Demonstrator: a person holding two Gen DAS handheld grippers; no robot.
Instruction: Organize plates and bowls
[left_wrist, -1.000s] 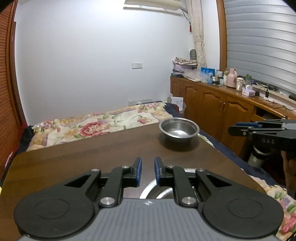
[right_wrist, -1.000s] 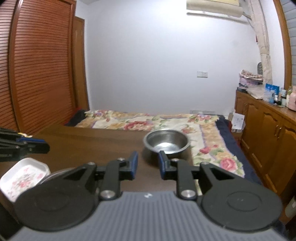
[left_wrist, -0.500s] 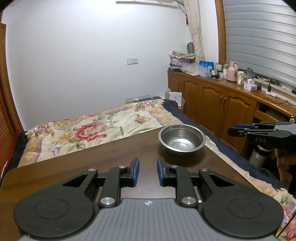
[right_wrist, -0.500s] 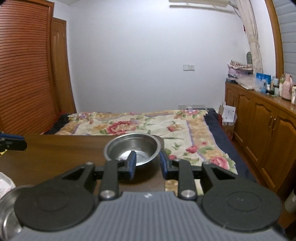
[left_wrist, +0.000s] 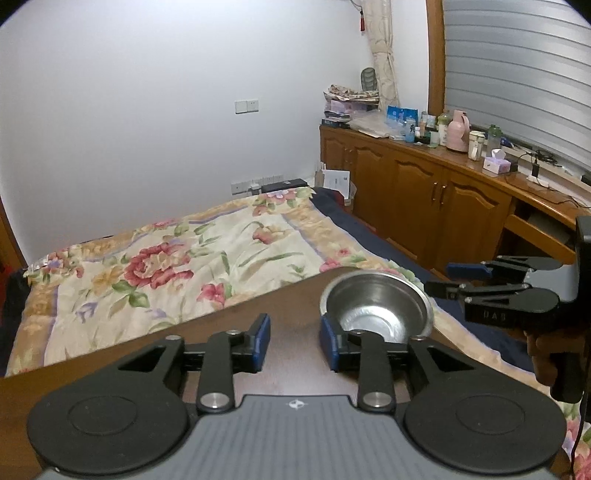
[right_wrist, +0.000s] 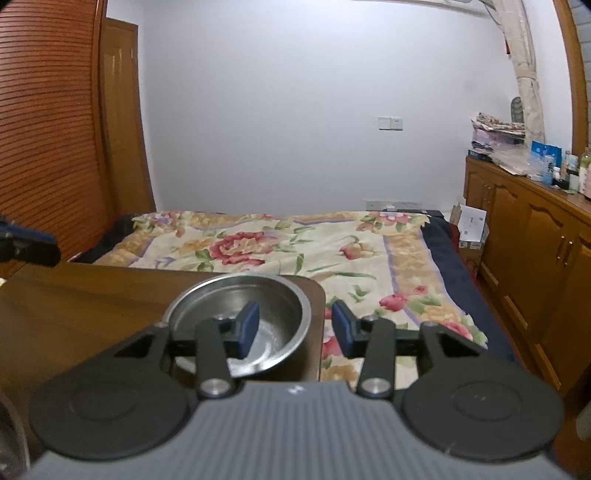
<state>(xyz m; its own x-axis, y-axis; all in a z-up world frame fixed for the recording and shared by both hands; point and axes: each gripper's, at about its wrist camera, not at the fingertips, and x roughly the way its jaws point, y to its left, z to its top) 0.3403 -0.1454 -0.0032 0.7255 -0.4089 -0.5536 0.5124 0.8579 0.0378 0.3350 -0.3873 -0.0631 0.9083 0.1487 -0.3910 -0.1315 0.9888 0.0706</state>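
A steel bowl (left_wrist: 375, 306) (right_wrist: 280, 306) stands upright at the far right corner of the brown table (left_wrist: 258, 321). My left gripper (left_wrist: 293, 339) hovers just left of it. Its jaws are opening over bare wood, and the right finger (left_wrist: 328, 339) is beside the bowl's left rim. My right gripper (right_wrist: 294, 328) (left_wrist: 443, 278) comes in from the bowl's right side, jaws opening. Its left finger (right_wrist: 247, 328) hangs over the bowl's inside and its right finger (right_wrist: 341, 328) is outside, past the table corner. The rim lies between them, and the pads do not press on it.
Beyond the table lies a bed with a flowered quilt (left_wrist: 184, 258). Wooden cabinets (left_wrist: 424, 195) with bottles on top line the right wall. The table edge (right_wrist: 319, 332) drops off right beside the bowl. A steel rim (right_wrist: 11, 428) shows at the right wrist view's lower left.
Both grippers have closed in on the bowl and their jaws have widened. The right gripper's left finger now hangs over the bowl. The white flowered dish has left the right wrist view.
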